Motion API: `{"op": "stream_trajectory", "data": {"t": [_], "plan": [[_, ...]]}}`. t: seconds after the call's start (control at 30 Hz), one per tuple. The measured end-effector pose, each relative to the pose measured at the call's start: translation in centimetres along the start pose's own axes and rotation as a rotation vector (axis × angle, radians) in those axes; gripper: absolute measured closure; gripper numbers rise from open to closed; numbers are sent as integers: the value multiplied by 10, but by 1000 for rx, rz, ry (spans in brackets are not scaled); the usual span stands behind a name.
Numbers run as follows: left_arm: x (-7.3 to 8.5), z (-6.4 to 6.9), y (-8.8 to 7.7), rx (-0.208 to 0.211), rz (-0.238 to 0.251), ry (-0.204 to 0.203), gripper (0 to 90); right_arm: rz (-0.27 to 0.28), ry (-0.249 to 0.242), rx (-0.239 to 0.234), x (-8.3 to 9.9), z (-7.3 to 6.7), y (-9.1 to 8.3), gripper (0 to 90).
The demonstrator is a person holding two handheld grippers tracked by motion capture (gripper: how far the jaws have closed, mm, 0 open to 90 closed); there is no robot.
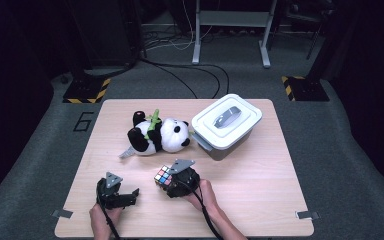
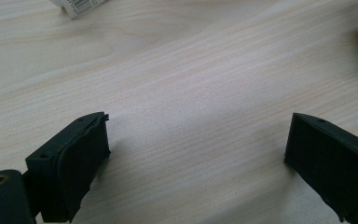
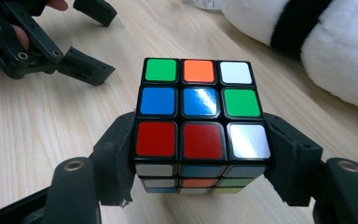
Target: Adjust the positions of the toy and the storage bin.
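Right gripper [image 3: 200, 158] pinches the cube [image 3: 198, 100], so pickup is done; left gripper [image 2: 196, 154] waits spread; placing remains.

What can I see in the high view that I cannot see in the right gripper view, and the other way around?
High view alone: the white lidded box, the whole wooden table and the dark floor around it. Right gripper view alone: the cube's top stickers up close, with green, orange and white in the far row. Shared: the right hand-held gripper shut on the puzzle cube, the panda plush, and the left hand-held gripper, open and holding nothing.
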State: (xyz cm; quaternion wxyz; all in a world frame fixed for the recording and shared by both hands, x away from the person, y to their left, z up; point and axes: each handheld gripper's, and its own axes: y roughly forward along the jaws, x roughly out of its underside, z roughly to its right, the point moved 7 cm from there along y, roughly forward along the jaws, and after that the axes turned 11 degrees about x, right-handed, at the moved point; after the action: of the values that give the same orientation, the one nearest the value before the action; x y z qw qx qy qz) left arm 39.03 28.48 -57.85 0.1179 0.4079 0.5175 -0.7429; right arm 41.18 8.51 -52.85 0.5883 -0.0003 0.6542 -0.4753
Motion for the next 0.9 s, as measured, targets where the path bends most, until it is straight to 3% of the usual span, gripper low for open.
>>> {"op": "stream_trajectory", "data": {"t": [0.27,0.5,0.57,0.63,0.73,0.9], "plan": [[0,0,0,0,-1,1,60,-19,10,-16,5,-8,12,331],[0,0,0,0,0,0,61,-8,1,1,8,-11,15,315],[0,0,0,0,0,0,61,16,16,-16,7,-11,11,196],[0,0,0,0,0,0,60,22,33,-18,7,-9,5,146],[0,0,0,0,1,0,61,27,61,-27,9,-5,-7,123],[0,0,0,-1,5,0,61,33,87,-5,23,8,-31,90]]}}
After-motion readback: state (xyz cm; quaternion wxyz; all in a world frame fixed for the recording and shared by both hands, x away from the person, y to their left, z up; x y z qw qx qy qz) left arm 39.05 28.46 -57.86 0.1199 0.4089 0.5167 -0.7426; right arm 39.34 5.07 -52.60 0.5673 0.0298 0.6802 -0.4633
